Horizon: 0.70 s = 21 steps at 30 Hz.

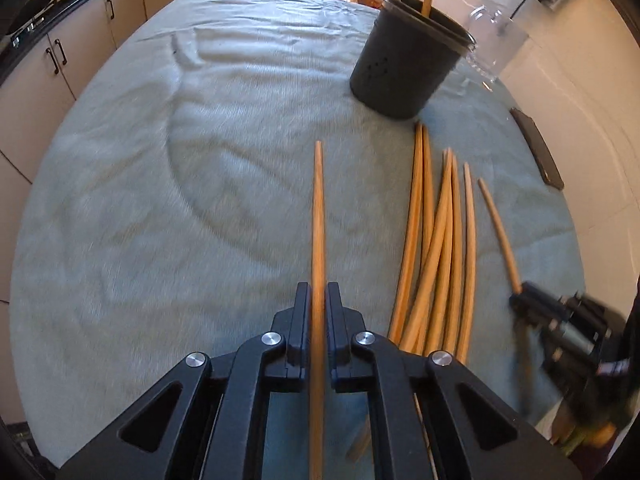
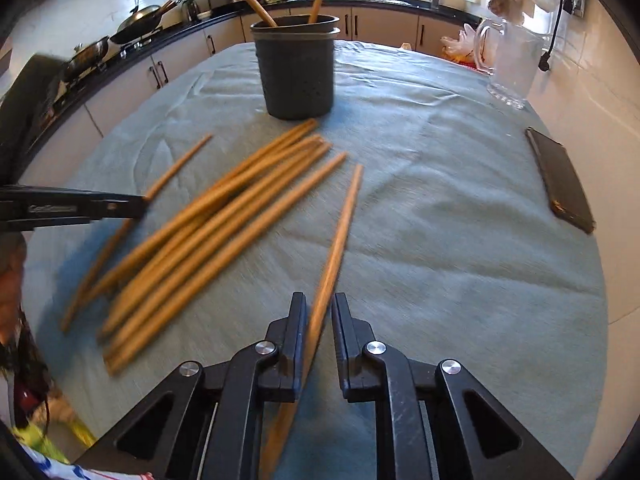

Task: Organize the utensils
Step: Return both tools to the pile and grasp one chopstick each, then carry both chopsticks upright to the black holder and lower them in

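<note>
Our left hand-held gripper (image 1: 319, 300) is clamped on one chopstick (image 1: 318, 216), which points toward the dark holder (image 1: 404, 68) on the cloth-covered counter (image 1: 160, 184). Our right hand-held gripper (image 2: 319, 312) has a second chopstick (image 2: 340, 232) between its jaws, touching the left pad with a gap at the right one. The loose pile (image 2: 224, 216) lies between them, and two sticks stand in the holder.
</note>
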Tool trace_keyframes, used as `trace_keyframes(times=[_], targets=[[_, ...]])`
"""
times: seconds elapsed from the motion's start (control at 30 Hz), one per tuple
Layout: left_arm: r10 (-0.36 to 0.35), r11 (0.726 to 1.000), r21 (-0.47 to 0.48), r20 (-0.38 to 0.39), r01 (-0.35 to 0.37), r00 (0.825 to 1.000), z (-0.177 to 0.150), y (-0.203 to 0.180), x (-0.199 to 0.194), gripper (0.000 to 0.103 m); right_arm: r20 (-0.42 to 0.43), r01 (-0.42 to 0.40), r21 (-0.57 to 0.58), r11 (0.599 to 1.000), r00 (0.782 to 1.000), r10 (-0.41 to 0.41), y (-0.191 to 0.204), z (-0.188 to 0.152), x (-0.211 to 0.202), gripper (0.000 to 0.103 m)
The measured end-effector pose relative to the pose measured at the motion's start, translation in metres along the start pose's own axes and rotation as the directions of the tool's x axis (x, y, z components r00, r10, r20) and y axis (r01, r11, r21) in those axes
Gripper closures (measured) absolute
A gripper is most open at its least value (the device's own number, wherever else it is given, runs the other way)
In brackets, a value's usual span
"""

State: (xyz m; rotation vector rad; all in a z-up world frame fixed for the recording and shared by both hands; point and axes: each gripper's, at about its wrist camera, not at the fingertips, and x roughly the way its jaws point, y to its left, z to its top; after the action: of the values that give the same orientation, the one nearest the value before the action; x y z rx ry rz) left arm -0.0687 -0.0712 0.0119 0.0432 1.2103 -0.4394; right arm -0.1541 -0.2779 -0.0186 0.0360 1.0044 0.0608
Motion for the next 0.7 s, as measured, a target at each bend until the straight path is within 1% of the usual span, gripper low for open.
trace_keyframes(times=[0.07, 0.1, 0.13, 0.27, 0.37, 0.57, 0.7], targets=[[-0.007, 1.0, -0.002, -0.013, 0.007, 1.0, -0.005, 0.001, -0.004, 0.096, -0.017, -0.008, 0.023, 1.0, 1.0, 0.009, -0.009, -0.003, -0.003, 0.079], [-0.008, 1.0, 0.005, -0.024, 0.009, 1.0, -0.004, 0.0, -0.004, 0.095, -0.024, -0.023, 0.048, 0.999, 0.999, 0.024, -0.016, -0.004, -0.005, 0.073], [-0.01, 1.0, 0.008, -0.031, 0.01, 0.999, -0.003, -0.001, -0.004, 0.094, -0.027, -0.025, 0.059, 0.998, 0.999, 0.027, -0.019, -0.003, -0.005, 0.071], [-0.003, 1.0, -0.004, -0.068, 0.002, 0.998, 0.004, -0.004, 0.002, 0.094, -0.045, 0.005, 0.072, 0.997, 0.999, -0.002, -0.026, 0.005, -0.002, 0.071], [0.03, 0.999, 0.025, -0.065, -0.029, 0.997, 0.01, -0.007, 0.005, 0.094, -0.075, 0.008, 0.073, 0.997, 0.997, -0.003, -0.027, 0.016, 0.008, 0.07], [0.066, 0.997, 0.038, -0.069, -0.063, 0.995, 0.035, -0.012, 0.014, 0.094, -0.13, 0.027, 0.056, 0.998, 0.991, -0.019, -0.027, 0.043, 0.026, 0.07], [0.068, 0.997, 0.03, -0.064, -0.066, 0.996, 0.045, -0.01, 0.017, 0.094, -0.176, 0.034, 0.025, 0.999, 0.984, -0.029, -0.025, 0.062, 0.038, 0.07]])
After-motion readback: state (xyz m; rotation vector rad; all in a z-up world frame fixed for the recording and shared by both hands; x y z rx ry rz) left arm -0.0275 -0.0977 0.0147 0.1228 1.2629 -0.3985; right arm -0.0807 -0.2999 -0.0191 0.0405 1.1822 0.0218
